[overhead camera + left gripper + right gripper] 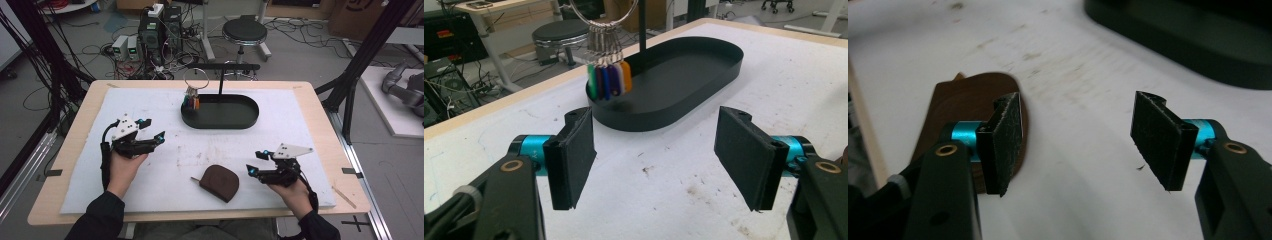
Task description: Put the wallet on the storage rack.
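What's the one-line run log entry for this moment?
left claw open, facing key ring | right claw open beside brown pouch | black tray untouched

Light wooden counter [75,150] covered by a white padded mat [150,110]. Beyond its far edge: a round black swivel stool [244,31] on the grey floor, grey computer boxes [126,47] amid tangled black cables, black metal frame posts [367,47] at the right.
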### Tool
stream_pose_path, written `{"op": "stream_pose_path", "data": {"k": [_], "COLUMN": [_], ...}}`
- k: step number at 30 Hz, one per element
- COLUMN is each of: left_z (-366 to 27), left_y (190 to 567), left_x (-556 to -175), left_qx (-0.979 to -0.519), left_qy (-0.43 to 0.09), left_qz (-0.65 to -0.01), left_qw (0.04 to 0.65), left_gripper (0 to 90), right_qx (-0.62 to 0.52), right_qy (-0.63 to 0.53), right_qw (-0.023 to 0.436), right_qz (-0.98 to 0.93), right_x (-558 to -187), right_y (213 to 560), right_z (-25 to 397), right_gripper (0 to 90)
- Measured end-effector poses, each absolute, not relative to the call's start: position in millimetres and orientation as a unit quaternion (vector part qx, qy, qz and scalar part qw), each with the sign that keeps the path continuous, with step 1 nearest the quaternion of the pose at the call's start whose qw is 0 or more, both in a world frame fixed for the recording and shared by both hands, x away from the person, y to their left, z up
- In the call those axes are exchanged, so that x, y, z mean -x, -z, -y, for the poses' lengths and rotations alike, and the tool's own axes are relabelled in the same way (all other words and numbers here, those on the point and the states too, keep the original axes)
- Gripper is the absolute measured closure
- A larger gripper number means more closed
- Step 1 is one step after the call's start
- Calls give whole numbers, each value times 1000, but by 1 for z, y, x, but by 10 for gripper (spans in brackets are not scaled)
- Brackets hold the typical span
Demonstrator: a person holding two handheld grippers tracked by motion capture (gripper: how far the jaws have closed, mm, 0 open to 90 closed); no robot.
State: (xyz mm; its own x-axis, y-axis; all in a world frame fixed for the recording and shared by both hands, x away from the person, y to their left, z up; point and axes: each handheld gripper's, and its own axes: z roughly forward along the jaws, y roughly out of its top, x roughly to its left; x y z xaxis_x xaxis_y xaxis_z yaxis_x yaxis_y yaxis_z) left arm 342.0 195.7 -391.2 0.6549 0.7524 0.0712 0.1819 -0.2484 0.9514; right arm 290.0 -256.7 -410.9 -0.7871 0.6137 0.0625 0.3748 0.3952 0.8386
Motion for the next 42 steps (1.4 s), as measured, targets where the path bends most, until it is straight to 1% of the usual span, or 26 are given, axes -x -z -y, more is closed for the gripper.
{"op": "stream_pose_path", "data": {"k": [4,10,15,16,17,18,19,20,21,22,24,25,26,27,28,29,36,37,40,42], "left_z": [-192,-189,-185,-184,-184,-183,-183,-182,-182,-181,-181,-181,-181,-181,-181,-180,-176,-175,-172,-172], "left_y": [392,392,392,392,392,392,392,392,392,392,393,393,394,394,394,394,395,395,395,395], "left_x": [-341,-338,-336,-336,-336,-336,-335,-335,-335,-335,-335,-335,-335,-335,-335,-335,-335,-335,-335,-335], "left_qx": [-745,-748,-750,-750,-750,-751,-752,-751,-753,-753,-755,-756,-755,-755,-755,-756,-760,-762,-762,-763], "left_qy": [-268,-267,-265,-264,-264,-263,-262,-261,-262,-261,-259,-259,-258,-258,-258,-259,-254,-253,-252,-252], "left_qz": [-310,-304,-300,-298,-298,-297,-296,-296,-295,-295,-294,-294,-296,-296,-297,-295,-291,-290,-287,-286], "left_qw": [527,525,527,528,528,528,527,528,527,527,525,525,525,525,524,524,523,522,523,522], "left_gripper": [324,324,324,324,323,324,324,324,324,324,324,324,324,324,324,324,324,324,324,324], "right_qx": [-289,-299,-302,-308,-308,-318,-318,-327,-327,-331,-330,-330,-330,-334,-329,-321,-321,-318,-317,-310], "right_qy": [-443,-432,-424,-419,-419,-410,-410,-399,-399,-402,-403,-404,-404,-404,-405,-408,-408,-409,-414,-414], "right_qw": [121,94,76,57,57,38,38,12,12,-11,-19,-38,-38,-50,-52,-54,-53,-50,-41,-31], "right_qz": [-840,-846,-850,-852,-852,-854,-854,-857,-857,-853,-853,-852,-852,-850,-851,-853,-853,-854,-853,-855], "right_x": [-289,-290,-291,-293,-293,-296,-296,-300,-300,-303,-306,-308,-308,-308,-309,-308,-307,-307,-307,-307], "right_y": [416,422,425,427,427,430,430,433,433,435,436,438,438,438,438,437,436,436,433,433], "right_z": [243,232,226,224,224,222,222,221,221,222,223,224,224,224,224,224,223,223,225,223], "right_gripper": [428,462,472,472,472,475,475,478,478,486,494,536,536,563,593,642,686,706,808,827]}}
